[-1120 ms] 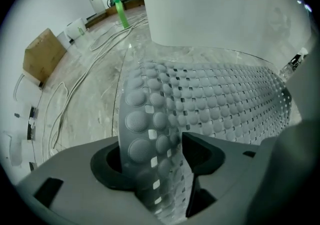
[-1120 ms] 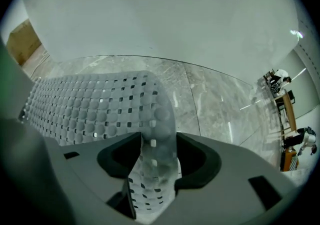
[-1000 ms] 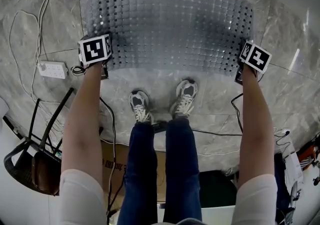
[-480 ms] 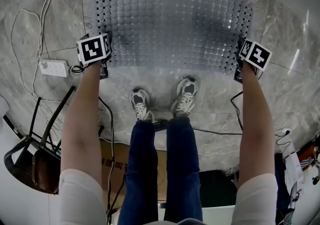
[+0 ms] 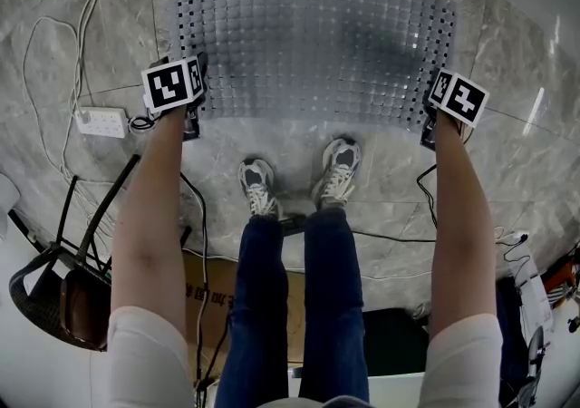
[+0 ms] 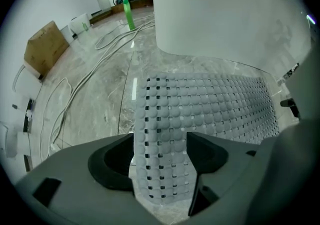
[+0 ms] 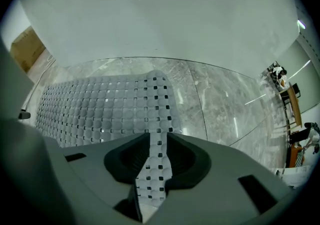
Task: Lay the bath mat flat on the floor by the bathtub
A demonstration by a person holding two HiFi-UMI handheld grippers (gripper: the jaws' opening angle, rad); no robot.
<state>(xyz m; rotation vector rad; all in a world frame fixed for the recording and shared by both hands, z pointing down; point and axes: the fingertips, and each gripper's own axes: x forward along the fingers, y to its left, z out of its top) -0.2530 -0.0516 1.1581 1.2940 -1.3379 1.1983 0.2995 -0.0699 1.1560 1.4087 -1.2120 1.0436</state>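
Both near corners of bath mat (image 5: 313,43), flat at upper centre beside bathtub (image 6: 225,14): left gripper (image 6: 160,154) gaping around one, right gripper (image 7: 157,156) just closing partway over other, unpinched. Risk: snagging, lifting corner on withdrawal.

Grey marble floor (image 5: 381,189), black chair (image 5: 50,293), white power strip (image 5: 100,121)

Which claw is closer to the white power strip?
Left. The left claw, jaws just opened around the bath mat's corner, sits close beside the power strip. The right claw, jaws just closing with mat between them, is across the mat's whole width.
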